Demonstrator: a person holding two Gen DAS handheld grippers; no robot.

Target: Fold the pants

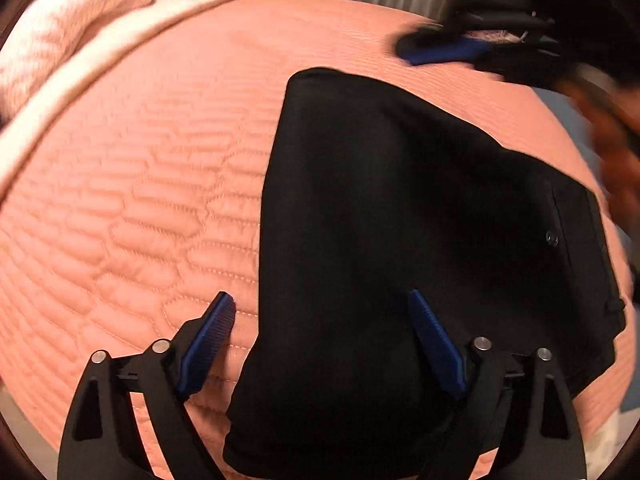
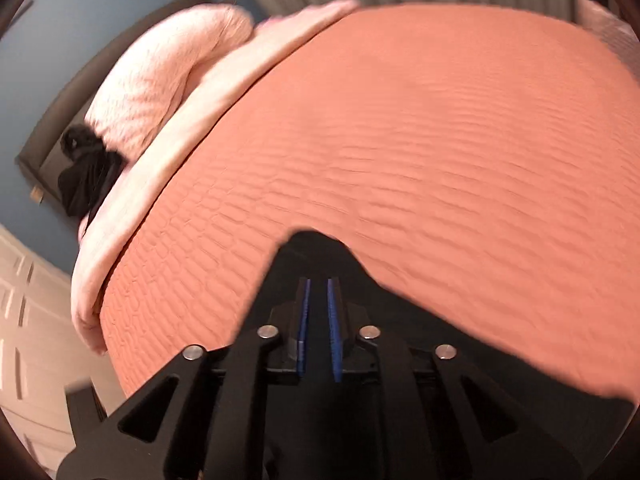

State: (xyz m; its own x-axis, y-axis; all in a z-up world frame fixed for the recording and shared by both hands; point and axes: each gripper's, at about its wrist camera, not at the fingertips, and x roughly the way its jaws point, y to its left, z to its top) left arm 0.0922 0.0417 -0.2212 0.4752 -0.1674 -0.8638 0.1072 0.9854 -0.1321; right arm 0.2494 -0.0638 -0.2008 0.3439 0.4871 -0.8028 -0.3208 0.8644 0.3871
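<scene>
Black pants (image 1: 400, 220) lie on the orange quilted bed cover (image 1: 140, 200), filling the centre and right of the left wrist view, already doubled into a broad slab; long axis runs from bottom centre up to a rounded end at upper centre, w/ the waistband, button and pocket along the right edge. Left tongs (image 1: 322, 312) sit right at the near end, bottom of frame, spread wide and pinching nothing: one blue finger (image 1: 208, 340) is over bare cover just left of the cloth edge, the other over the black cloth, so that left edge runs between them. Contact w/ the cloth can't be told. Right tongs (image 2: 319, 320) show nearly pressed together, a thin slit btwn the blue pads, nothing seen in it; black cloth lies beneath and in front of them at bottom centre of the right wrist view, much blurred. In the left view the right tongs appear upper right, near the pants' far end. Judgement: left hand is nearer the near edge, so the next fold likely starts there. Pale pink blanket (image 2: 168, 92) sits upper left, well apart.
</scene>
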